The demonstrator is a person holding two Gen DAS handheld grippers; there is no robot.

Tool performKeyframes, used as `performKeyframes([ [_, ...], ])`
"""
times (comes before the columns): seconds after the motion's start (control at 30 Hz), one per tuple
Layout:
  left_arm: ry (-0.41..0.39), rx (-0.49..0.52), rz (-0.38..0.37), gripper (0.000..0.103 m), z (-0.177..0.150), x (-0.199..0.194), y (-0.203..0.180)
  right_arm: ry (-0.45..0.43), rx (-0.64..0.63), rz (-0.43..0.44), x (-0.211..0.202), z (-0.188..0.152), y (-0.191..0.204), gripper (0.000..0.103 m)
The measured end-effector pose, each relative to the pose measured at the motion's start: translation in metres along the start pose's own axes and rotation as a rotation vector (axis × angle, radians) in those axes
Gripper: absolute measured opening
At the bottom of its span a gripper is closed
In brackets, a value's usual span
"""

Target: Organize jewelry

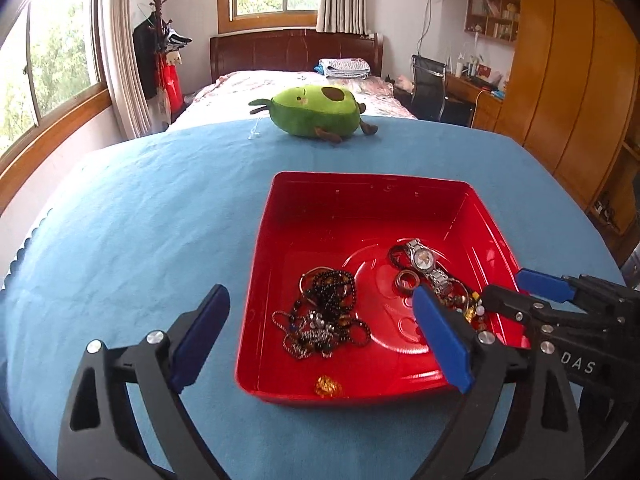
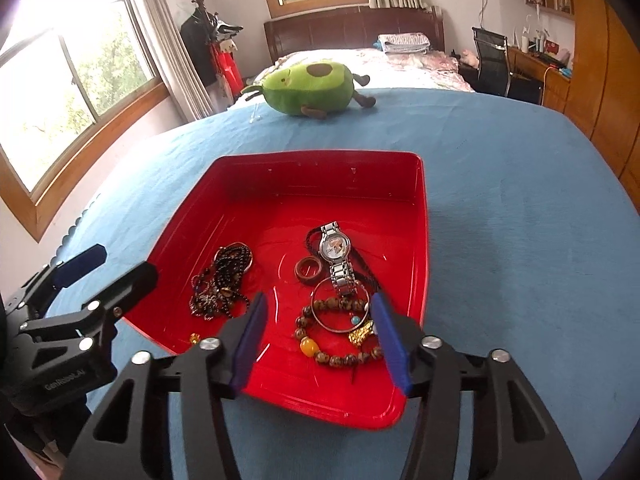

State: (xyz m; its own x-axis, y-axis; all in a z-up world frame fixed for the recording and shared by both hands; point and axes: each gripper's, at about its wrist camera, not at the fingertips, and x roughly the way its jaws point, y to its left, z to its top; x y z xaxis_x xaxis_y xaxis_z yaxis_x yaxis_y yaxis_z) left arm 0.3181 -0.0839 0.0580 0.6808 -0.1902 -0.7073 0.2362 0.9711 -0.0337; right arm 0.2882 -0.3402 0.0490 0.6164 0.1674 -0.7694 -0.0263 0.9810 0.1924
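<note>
Surface: a bench [image 1: 140, 220] covered in blue cloth carried everything.
Tray: a red square plastic tray [image 2: 280, 184] sat on the blue cloth, near the middle.
Jewelry, left part of tray: a tangle of dark bead necklaces and chains [image 1: 324, 312] lay in a heap; a small amber-gold piece [image 1: 328, 386] lay apart by the near wall.
Jewelry, right part of tray: a silver metal wristwatch [image 2: 336, 256] lay beside a brown wooden ring [image 2: 309, 270]; nearer lay a thin silver bangle [image 2: 340, 308] overlapping a brown bead bracelet with a yellow bead [image 2: 332, 350].
Left gripper [image 1: 320, 340]: fingers spread wide, nothing between them, above the tray's left near part.
Right gripper [image 2: 322, 344]: fingers released, parted either side of the bead bracelet without touching it.
Background: a green avocado plush toy [image 1: 316, 110] lay at the bench's far edge.
</note>
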Motion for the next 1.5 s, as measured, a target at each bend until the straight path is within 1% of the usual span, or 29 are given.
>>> performKeyframes([
  [0.13, -0.017, -0.003, 0.004, 0.096, -0.008, -0.014, 0.004, -0.021, -0.010, -0.017, -0.013, -0.006, 0.002, 0.071],
  [0.27, -0.034, -0.018, 0.012, 0.098, -0.011, -0.027, 0.010, -0.028, -0.002, -0.021, -0.023, -0.014, 0.003, 0.088],
  [0.4, -0.042, -0.029, 0.009, 0.099, -0.016, -0.040, 0.013, -0.042, -0.003, -0.038, -0.033, -0.021, 0.003, 0.099],
  [0.5, -0.054, -0.030, 0.011, 0.100, -0.021, -0.049, 0.015, -0.047, -0.002, -0.062, -0.040, -0.026, 0.004, 0.099],
  [0.6, -0.062, -0.034, 0.021, 0.100, -0.024, -0.056, 0.017, -0.028, 0.011, -0.085, -0.043, -0.030, 0.004, 0.099],
  [0.73, -0.066, -0.039, 0.034, 0.100, -0.028, -0.064, 0.020, -0.028, 0.016, -0.086, -0.047, -0.039, 0.003, 0.099],
  [0.9, -0.038, -0.029, 0.039, 0.100, -0.033, -0.069, 0.019, -0.026, 0.042, -0.073, -0.051, -0.048, -0.003, 0.099],
  [1.1, -0.028, -0.012, 0.044, 0.100, -0.038, -0.065, 0.016, -0.034, 0.044, -0.082, -0.055, -0.052, -0.003, 0.099],
  [1.4, -0.003, 0.001, 0.024, 0.100, -0.043, -0.050, 0.010, -0.028, 0.020, -0.079, -0.050, -0.056, 0.004, 0.099],
  [1.5, 0.004, 0.001, 0.002, 0.100, -0.045, -0.046, 0.009, -0.016, 0.027, -0.074, -0.044, -0.057, 0.003, 0.099],
])
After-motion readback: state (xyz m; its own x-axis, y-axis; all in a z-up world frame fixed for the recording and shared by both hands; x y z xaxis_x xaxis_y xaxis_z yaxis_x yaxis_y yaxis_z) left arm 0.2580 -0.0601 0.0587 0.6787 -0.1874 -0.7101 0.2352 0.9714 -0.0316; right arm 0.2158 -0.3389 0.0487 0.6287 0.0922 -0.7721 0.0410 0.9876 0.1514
